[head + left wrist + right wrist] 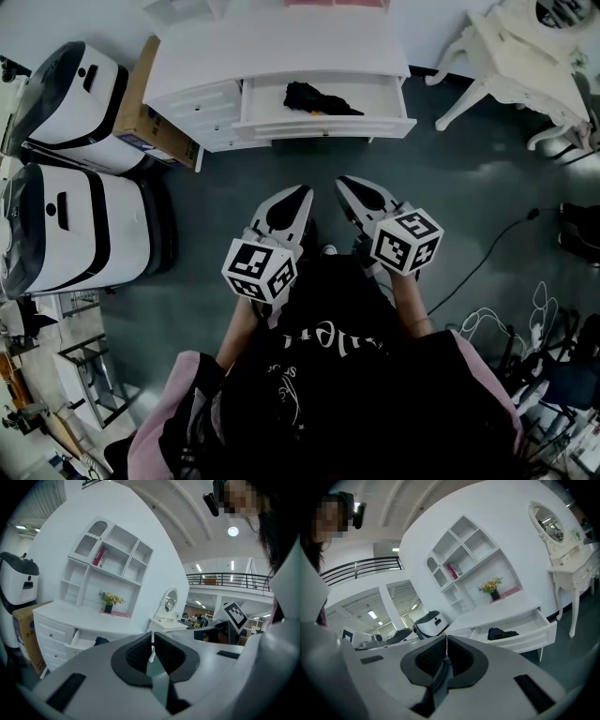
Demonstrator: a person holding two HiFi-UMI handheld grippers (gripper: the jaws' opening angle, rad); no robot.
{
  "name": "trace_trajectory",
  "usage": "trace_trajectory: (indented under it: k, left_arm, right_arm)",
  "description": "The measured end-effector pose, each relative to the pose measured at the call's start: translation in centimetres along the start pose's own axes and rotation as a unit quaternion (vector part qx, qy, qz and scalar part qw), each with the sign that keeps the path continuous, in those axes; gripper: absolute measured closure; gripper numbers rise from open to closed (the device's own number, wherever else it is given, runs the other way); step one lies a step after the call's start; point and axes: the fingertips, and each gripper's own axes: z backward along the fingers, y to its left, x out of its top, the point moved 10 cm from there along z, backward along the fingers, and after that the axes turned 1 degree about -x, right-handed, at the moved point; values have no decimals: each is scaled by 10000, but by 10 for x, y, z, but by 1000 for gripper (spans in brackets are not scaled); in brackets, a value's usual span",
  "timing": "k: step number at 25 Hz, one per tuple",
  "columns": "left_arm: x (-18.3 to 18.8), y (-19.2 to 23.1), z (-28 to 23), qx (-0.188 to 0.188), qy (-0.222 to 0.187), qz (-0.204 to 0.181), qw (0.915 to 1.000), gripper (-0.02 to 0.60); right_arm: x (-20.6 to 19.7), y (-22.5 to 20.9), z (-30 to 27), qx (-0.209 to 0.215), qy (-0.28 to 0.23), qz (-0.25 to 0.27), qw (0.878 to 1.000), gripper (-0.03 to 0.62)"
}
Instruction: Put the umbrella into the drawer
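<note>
Umbrella point(319, 98), black, bundled: lay inside the open drawer point(328, 127) of the white dresser point(281, 47). Left gripper point(298, 199), right gripper point(349, 186): fingers together, empty, well apart from the drawer.

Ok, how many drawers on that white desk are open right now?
1: the wide drawer at the front of the white desk, with the black umbrella lying inside. The small drawers to its left look shut; others may be hidden.
</note>
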Motion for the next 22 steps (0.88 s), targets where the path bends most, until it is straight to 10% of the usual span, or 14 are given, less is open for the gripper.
trace_trajectory:
  k: [22]
  left_arm:
    - [-15, 1, 13, 95, -20, 89, 9999, 552]
  right_arm:
    - [-10, 9, 1, 51, 186, 150, 9997, 546]
